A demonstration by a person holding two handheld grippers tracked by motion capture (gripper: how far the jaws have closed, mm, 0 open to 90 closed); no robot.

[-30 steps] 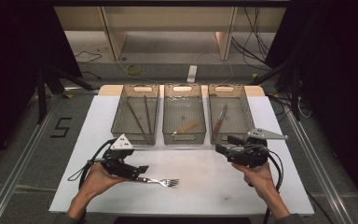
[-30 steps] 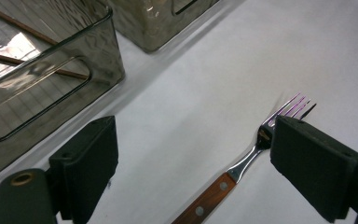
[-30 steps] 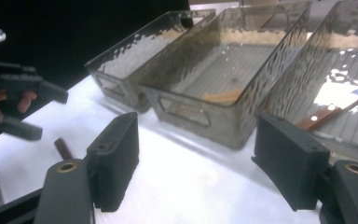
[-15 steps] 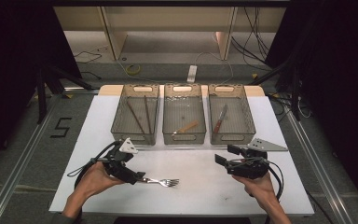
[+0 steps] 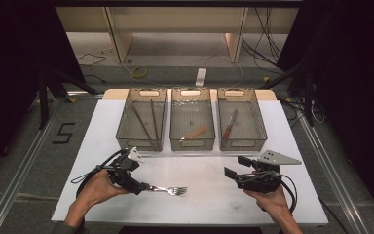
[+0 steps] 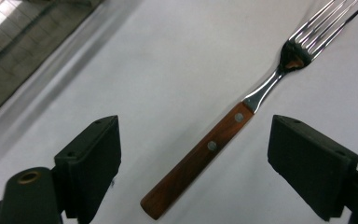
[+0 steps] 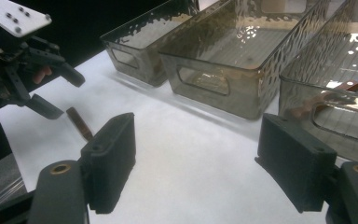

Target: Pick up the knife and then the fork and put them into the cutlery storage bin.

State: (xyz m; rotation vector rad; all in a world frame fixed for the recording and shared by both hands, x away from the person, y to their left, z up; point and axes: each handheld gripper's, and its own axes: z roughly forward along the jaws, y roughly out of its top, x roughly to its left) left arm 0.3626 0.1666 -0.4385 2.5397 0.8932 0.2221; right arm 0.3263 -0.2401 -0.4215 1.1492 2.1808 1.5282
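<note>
A fork (image 5: 171, 189) with a wooden handle lies flat on the white table (image 5: 204, 200), tines pointing right. My left gripper (image 5: 143, 187) is low at its handle end and open. In the left gripper view the fork handle (image 6: 200, 156) lies on the table between the two spread jaws, touching neither. My right gripper (image 5: 237, 166) hovers over the table's right front, open and holding nothing. Its own view shows the open right gripper (image 7: 200, 149) above bare table, the left gripper (image 7: 42, 88) farther off, and the end of the fork handle (image 7: 79, 123).
Three clear bins stand side by side at the back. The left bin (image 5: 141, 145) holds two dark sticks (image 5: 146, 119). The middle bin (image 5: 192, 145) holds a wooden-handled piece (image 5: 196, 132). The right bin (image 5: 243, 145) holds a red-handled knife (image 5: 230, 126).
My right gripper has drawn back from the right bin toward the table's front edge. My left gripper has stayed by the fork handle, shifting only slightly. The fork has not moved.
</note>
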